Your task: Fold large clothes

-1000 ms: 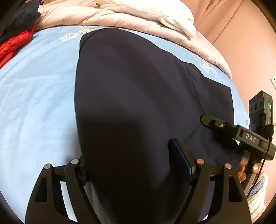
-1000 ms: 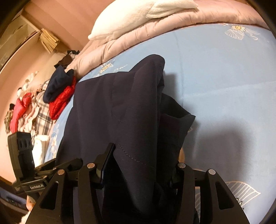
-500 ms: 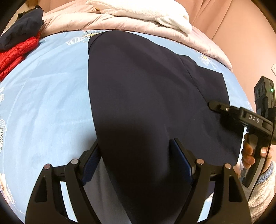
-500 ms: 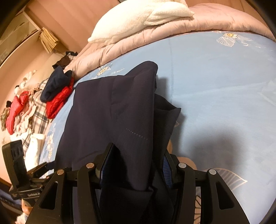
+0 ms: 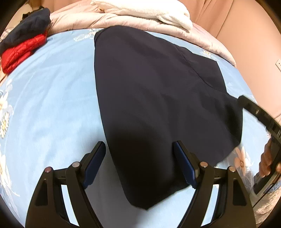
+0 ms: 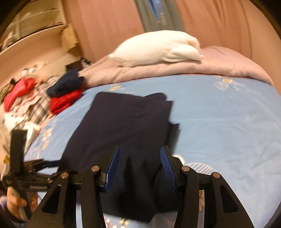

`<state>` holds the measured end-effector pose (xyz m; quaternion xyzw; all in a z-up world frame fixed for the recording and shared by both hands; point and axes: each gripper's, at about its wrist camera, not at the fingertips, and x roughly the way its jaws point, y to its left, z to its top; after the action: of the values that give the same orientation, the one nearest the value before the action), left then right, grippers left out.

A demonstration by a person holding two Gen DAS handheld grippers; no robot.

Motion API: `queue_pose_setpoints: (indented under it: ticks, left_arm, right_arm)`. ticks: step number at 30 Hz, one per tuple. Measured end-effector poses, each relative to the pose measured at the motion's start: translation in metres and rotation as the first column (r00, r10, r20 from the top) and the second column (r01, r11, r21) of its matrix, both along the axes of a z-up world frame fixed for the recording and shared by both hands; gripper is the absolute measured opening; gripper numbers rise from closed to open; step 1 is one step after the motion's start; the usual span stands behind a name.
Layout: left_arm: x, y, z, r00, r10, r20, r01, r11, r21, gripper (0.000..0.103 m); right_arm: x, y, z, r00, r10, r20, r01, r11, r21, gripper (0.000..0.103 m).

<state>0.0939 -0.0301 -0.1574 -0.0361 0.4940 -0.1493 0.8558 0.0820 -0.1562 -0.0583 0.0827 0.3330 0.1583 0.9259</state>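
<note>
A dark navy garment [image 5: 158, 96] lies spread flat on the light blue flowered sheet [image 5: 52, 105]. My left gripper [image 5: 139, 142] hangs open over its near corner; the left pad is over bare sheet and the right pad is over the cloth. In the blurred right wrist view the same garment [image 6: 123, 126] lies with a folded layer along its right side. My right gripper [image 6: 139, 147] stands partly open. Dark bunched cloth sits under and between its fingers, and both blue pad faces show uncovered. From the left wrist view, the right gripper [image 5: 241, 98] sits at the garment's right edge.
A pink quilt [image 5: 123, 19] with a white blanket [image 5: 149, 8] on top runs across the head of the bed. Folded red and navy clothes [image 5: 22, 49] sit at the far left. Beyond them lies a mixed clothes pile [image 6: 22, 98]. Pink curtains [image 6: 219, 22] stand behind.
My left gripper drew back, so the garment's near corner now shows between its fingers. My right gripper rose, tilted up and pulled back; cloth that covered its pads now lies below them.
</note>
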Motion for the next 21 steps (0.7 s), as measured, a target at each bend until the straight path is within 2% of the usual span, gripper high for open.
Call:
queue_pose_setpoints:
  ticks: [5, 10, 16, 18, 21]
  left_arm:
    - [-0.011, -0.002, -0.009, 1.0, -0.001, -0.012, 0.001, 1.0, 0.005, 0.081]
    - [-0.012, -0.005, -0.012, 1.0, -0.002, -0.02, 0.003, 1.0, 0.01, 0.082]
    - [-0.023, -0.004, -0.004, 1.0, 0.013, 0.017, -0.013, 1.0, 0.009, 0.081]
    - [-0.033, -0.006, 0.003, 0.999, 0.021, 0.048, -0.023, 0.999, 0.049, 0.081]
    - [-0.044, -0.012, 0.007, 0.997, -0.005, 0.071, -0.001, 0.995, 0.098, 0.084]
  right_arm:
    - [-0.003, 0.014, -0.021, 0.998, 0.032, -0.049, -0.036, 0.996, -0.078, 0.05]
    - [0.007, 0.009, -0.045, 0.99, 0.009, -0.139, -0.022, 0.996, -0.091, 0.05]
    - [0.0, 0.005, -0.04, 0.989, 0.005, -0.148, -0.016, 0.997, -0.076, 0.05]
    - [-0.01, 0.006, -0.036, 0.986, 0.0, -0.165, -0.012, 0.998, -0.069, 0.05]
    - [-0.029, 0.011, -0.022, 0.991, 0.02, -0.129, -0.029, 0.997, -0.073, 0.053]
